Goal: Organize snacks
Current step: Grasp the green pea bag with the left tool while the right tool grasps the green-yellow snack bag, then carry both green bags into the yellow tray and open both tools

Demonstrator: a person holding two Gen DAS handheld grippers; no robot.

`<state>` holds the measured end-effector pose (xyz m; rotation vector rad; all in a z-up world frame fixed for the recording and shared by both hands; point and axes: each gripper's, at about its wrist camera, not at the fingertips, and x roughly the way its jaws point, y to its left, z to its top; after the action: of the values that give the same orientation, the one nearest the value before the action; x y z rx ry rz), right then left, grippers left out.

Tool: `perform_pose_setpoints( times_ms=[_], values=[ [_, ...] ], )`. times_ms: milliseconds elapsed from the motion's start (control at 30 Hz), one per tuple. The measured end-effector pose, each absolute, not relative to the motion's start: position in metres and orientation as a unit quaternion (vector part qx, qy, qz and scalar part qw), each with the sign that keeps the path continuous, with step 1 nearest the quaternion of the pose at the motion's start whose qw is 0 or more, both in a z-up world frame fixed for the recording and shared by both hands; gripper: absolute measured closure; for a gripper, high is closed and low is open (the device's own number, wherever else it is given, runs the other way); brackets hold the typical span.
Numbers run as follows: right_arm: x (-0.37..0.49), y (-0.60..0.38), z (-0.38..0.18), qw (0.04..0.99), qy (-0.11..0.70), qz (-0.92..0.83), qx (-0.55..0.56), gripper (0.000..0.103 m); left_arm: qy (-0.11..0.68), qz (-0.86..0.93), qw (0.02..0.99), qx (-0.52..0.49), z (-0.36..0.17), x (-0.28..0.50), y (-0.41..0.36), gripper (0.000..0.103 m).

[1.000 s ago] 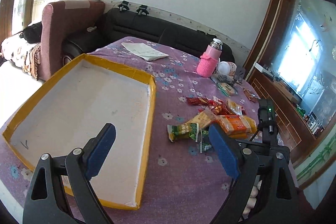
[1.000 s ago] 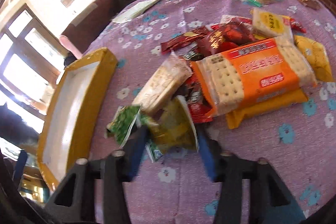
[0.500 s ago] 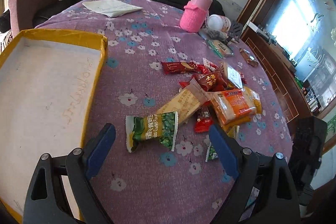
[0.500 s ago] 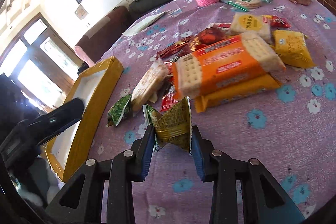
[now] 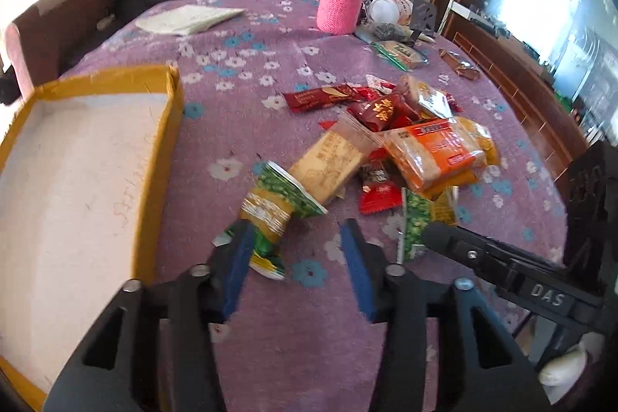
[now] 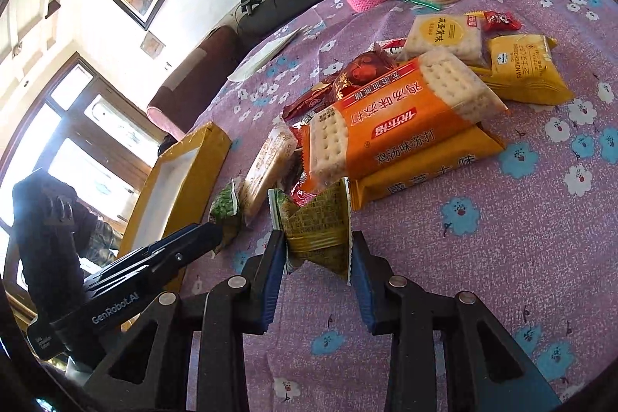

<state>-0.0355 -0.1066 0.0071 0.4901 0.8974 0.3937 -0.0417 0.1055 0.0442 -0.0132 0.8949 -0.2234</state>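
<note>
Left wrist view: the yellow-rimmed tray [image 5: 172, 126] lies at the left of the bench [image 5: 247, 72], its white floor bare of snacks. The left claw [image 5: 295, 257] stands released, its blue pads apart around a green-and-gold snack packet [image 5: 270, 215]; the left pad touches the packet's near end, the right pad is clear of it. The packet's long axis runs from the left pad up and away toward the snack pile [image 5: 405, 141], where its far end meets a pale cracker pack [image 5: 332, 165]. A pink bottle [image 5: 342, 2] stands upright at the far edge.

Right wrist view: the right claw [image 6: 318, 257] is clenched on a second green-and-gold packet [image 6: 316, 222], which stands on end between the pads, its crimped ends pressed against them. It is just in front of the orange cracker pack [image 6: 394, 126], whose long axis slants from lower left to upper right. The tray [image 6: 208, 157] sits to the left, the part of its inside that shows holding nothing.
</note>
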Motion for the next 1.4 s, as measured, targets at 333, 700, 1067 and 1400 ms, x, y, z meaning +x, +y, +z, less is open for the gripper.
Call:
perform_pose_setpoints(
  times_ms=[333,700,1067,1400],
  values=[
    [-0.036,-0.106,0.005,0.853,0.427,0.191,0.232,0.069,0.464,-0.122,0.869,0.119,0.018,-0.005,0.079,0.057],
    [-0.040,-0.100,0.009,0.861,0.414,0.200,0.217,0.070,0.433,-0.107,0.895,0.018,0.045,-0.044,0.107,0.072],
    [-0.068,-0.039,0.067,0.864,0.387,0.284,0.149,0.070,0.383,0.011,0.923,-0.045,0.090,-0.101,0.236,0.072],
    [-0.048,0.151,0.054,0.769,0.490,0.400,0.095,0.071,0.430,0.114,0.889,-0.103,0.048,-0.086,0.353,0.072]
  ],
)
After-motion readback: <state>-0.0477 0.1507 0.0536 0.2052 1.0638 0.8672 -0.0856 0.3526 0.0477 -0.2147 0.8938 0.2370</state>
